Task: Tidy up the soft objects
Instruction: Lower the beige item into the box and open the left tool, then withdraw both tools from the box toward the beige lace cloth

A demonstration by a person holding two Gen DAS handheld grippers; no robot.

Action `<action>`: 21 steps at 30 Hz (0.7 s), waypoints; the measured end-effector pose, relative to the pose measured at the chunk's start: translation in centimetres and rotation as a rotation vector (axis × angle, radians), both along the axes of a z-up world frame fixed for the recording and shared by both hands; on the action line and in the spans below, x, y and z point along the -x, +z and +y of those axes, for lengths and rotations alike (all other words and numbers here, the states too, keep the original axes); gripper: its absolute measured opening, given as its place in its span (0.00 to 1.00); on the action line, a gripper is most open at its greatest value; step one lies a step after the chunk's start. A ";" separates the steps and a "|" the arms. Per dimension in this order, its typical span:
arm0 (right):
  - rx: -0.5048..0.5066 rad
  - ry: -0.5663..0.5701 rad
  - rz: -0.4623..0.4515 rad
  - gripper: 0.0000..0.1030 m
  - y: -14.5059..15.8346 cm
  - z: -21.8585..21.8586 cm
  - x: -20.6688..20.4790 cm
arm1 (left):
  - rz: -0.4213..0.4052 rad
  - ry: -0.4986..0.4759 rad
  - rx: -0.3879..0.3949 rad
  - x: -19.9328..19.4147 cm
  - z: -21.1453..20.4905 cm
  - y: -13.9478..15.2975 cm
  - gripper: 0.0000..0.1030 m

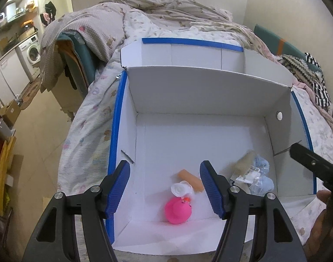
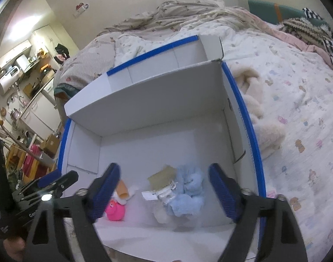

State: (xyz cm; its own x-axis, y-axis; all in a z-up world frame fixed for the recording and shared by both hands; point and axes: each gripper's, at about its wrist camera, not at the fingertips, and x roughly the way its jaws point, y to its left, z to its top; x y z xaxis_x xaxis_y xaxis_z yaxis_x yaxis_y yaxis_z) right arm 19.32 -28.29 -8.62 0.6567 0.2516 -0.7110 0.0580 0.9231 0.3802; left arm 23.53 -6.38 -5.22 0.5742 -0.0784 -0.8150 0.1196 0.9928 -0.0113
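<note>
Soft objects: a pink toy (image 1: 178,210), a peach foam piece (image 1: 191,180) with a white puff (image 1: 181,188), and a pale blue plush (image 2: 189,193) beside a tagged plastic packet (image 2: 159,195) are all lying on the floor of the white box (image 1: 210,91), just ahead of both sets of fingers.
Left gripper (image 1: 169,193): its fingers are standing wide apart and holding nothing, with the pink toy and the foam piece sitting between the tips.
Right gripper (image 2: 164,193): its fingers are likewise spread wide and empty, framing the blue plush and the packet.
Cream plush (image 2: 260,120): it is lying on the bed (image 2: 297,87) outside the box, beyond the right finger, seemingly not yet put away.
Risk, crowding: both grippers are hovering over the same near end of the box, so they could be knocking into each other.
Risk, box: sitting on soft bedding, it could be tipping or sliding if a finger is pressing on its near wall.
Risk, packet: slick plastic could be slipping out of a pinch.
</note>
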 end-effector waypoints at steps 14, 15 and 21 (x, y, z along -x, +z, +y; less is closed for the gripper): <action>0.006 -0.005 -0.097 1.00 1.1 0.9 1.8 | -0.037 0.009 0.013 1.6 1.4 1.2 0.62; 0.013 -0.005 -0.103 1.00 1.3 1.0 2.0 | -0.039 0.005 0.015 1.8 1.5 1.3 0.62; 0.009 0.008 -0.081 1.00 1.3 1.6 3.3 | -0.031 0.006 0.000 2.7 2.1 1.6 0.62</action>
State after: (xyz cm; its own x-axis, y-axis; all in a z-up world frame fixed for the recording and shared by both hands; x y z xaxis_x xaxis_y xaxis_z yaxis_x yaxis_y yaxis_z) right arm 16.01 -26.72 -7.36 0.7104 0.2505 -0.6577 0.0201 0.9269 0.3747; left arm 20.78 -4.25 -3.62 0.5993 -0.0751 -0.7970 0.1140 0.9935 -0.0079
